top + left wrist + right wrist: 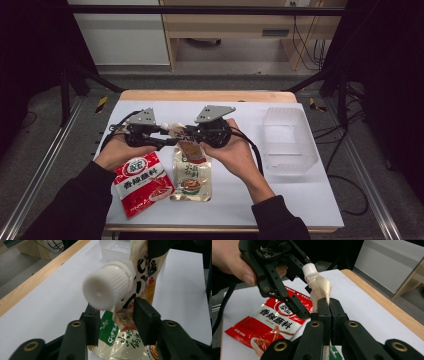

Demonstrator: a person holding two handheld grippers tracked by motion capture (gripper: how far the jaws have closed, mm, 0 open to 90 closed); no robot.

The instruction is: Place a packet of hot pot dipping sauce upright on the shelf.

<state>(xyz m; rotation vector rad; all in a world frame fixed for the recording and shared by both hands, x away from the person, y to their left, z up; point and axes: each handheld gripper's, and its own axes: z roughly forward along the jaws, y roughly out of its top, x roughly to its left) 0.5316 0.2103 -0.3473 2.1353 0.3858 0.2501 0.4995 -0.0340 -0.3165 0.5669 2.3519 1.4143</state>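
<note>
A spouted sauce pouch (191, 175), cream with green and orange print, is lifted at its top while its lower end lies on the white table (310, 200). My right gripper (329, 307) is shut on the pouch (319, 287) just below the spout. The white ribbed cap (107, 287) points at my left gripper (117, 323), whose jaws stand on either side of it without the pads pressing on it. In the high view the left gripper (167, 134) and right gripper (187, 137) meet tip to tip at mid-table.
A red seasoning packet (144, 182) lies flat by the person's left forearm, also seen as the red packet (269, 325). A clear plastic bin (289, 140) stands at the right. The table's wooden far edge (200, 95) runs behind the grippers.
</note>
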